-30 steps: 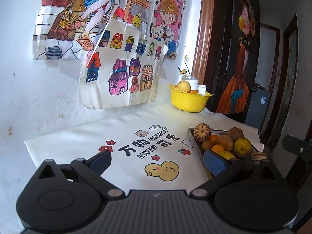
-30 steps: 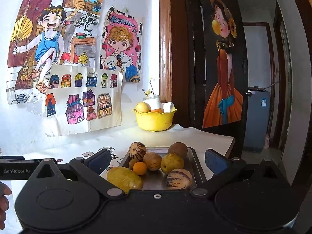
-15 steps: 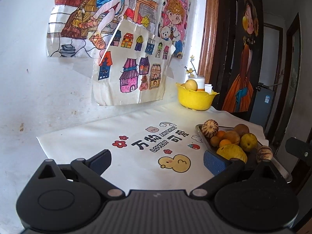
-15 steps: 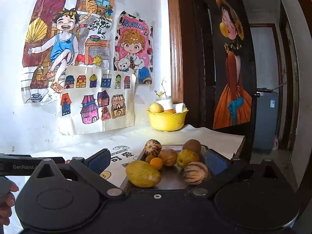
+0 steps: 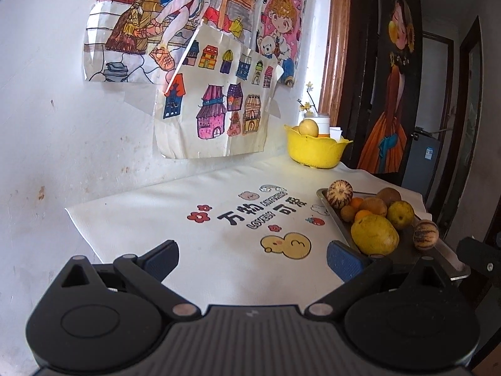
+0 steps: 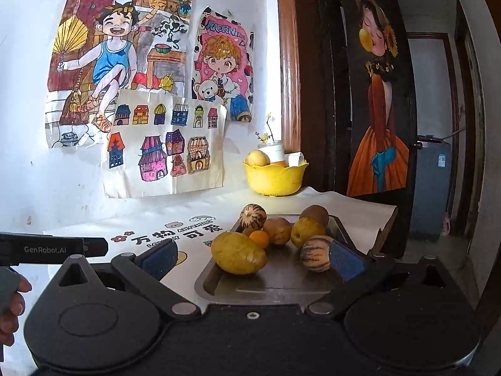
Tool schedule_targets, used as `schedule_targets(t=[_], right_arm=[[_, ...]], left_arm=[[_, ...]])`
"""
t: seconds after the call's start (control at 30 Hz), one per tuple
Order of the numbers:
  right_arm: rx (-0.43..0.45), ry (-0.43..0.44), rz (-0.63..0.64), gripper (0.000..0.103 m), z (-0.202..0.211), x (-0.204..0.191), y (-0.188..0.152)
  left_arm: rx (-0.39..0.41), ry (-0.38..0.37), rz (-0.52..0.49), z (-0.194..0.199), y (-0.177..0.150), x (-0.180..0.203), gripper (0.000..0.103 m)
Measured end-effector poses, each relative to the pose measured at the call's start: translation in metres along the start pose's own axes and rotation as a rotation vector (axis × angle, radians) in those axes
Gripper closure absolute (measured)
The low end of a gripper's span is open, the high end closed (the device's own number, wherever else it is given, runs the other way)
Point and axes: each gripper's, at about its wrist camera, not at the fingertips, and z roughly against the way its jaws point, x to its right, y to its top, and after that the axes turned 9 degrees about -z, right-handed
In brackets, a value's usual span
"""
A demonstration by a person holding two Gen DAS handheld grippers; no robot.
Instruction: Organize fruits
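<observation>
A metal tray (image 6: pixel 275 285) holds several fruits: a yellow mango (image 6: pixel 238 253), two striped melons (image 6: pixel 315 253) (image 6: pixel 253 216), a small orange (image 6: pixel 260 238), a yellow-green fruit (image 6: pixel 307 231) and brown ones. The same tray (image 5: pixel 336 216) lies at the right in the left wrist view, with the mango (image 5: pixel 374 234) nearest. A yellow bowl (image 6: pixel 275 178) with a pale fruit (image 6: pixel 257 158) stands by the wall. My right gripper (image 6: pixel 253 261) is open just before the tray's near edge. Over the printed cloth, left of the tray, my left gripper (image 5: pixel 252 258) is open and empty.
A white cloth (image 5: pixel 194 235) with cartoon prints covers the table. Drawings (image 6: pixel 166 144) hang on the white wall behind. A white jar (image 6: pixel 275 152) with small flowers stands behind the bowl. A dark door (image 6: pixel 379 109) and the table's right edge lie beyond the tray. A hand (image 6: pixel 12 307) holds the left gripper.
Both grippers have drawn back and shifted left; the tray and fruits now sit further right in the left wrist view and closer below in the right wrist view. Both stay open.
</observation>
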Motion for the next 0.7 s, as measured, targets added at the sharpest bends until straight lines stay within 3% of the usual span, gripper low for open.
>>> schedule_targets(t=[0.7], right_arm=[[-0.069, 0.003, -0.002, 0.0, -0.008, -0.001, -0.022]], left_arm=[[0.013, -0.037, -0.012, 0.012, -0.023, -0.004, 0.0]])
